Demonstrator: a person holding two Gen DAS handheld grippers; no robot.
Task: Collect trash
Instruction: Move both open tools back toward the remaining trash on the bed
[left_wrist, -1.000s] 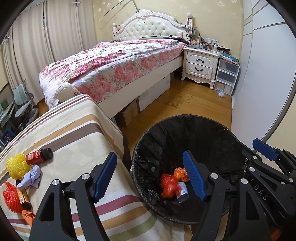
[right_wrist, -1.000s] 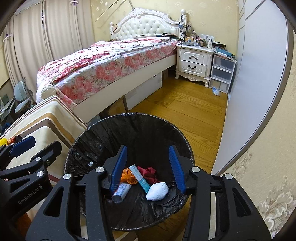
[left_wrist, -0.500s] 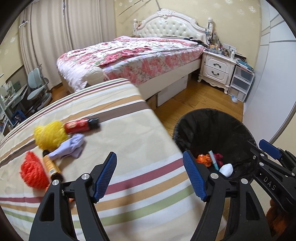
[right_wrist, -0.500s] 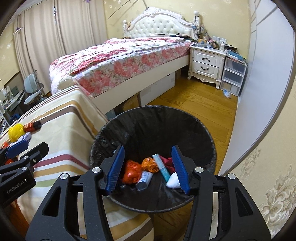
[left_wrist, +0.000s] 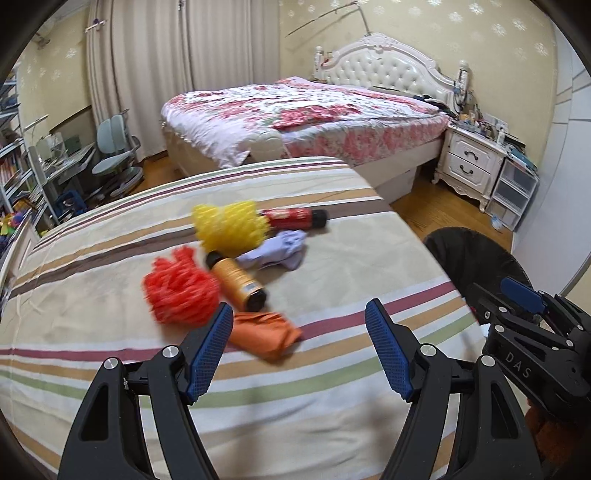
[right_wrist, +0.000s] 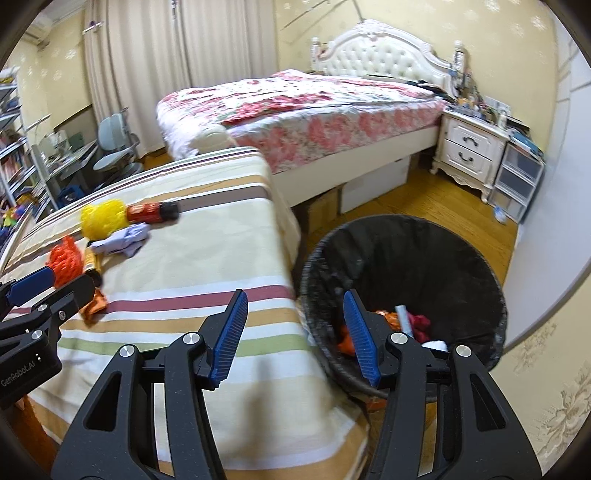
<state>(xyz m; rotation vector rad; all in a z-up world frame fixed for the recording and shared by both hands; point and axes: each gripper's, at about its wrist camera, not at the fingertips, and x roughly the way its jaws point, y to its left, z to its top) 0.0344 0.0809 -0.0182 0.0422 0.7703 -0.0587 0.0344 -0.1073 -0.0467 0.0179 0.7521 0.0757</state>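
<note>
On the striped tabletop (left_wrist: 332, 387) lies a cluster of trash: a yellow mesh ball (left_wrist: 229, 229), a red bottle (left_wrist: 295, 218), a lilac cloth (left_wrist: 277, 251), an orange can (left_wrist: 238, 282), a red-orange mesh puff (left_wrist: 181, 291) and a crumpled orange wrapper (left_wrist: 266, 334). My left gripper (left_wrist: 297, 325) hovers open just short of the wrapper, holding nothing. My right gripper (right_wrist: 294, 306) is open and empty over the table's right edge, beside the black-lined bin (right_wrist: 406, 258). Several discarded pieces (right_wrist: 406, 321) lie in the bin's bottom.
A floral bed (left_wrist: 314, 118) stands behind the table, with a white nightstand (left_wrist: 469, 166) and plastic drawers (left_wrist: 513, 188) to its right. Desk chairs (left_wrist: 114, 155) and shelving fill the left. A pale wall (right_wrist: 546, 229) runs close behind the bin.
Both grippers have swung left, away from over the bin toward the striped table. The trash cluster now sits ahead of the left gripper. The right jaws stand slightly wider.
</note>
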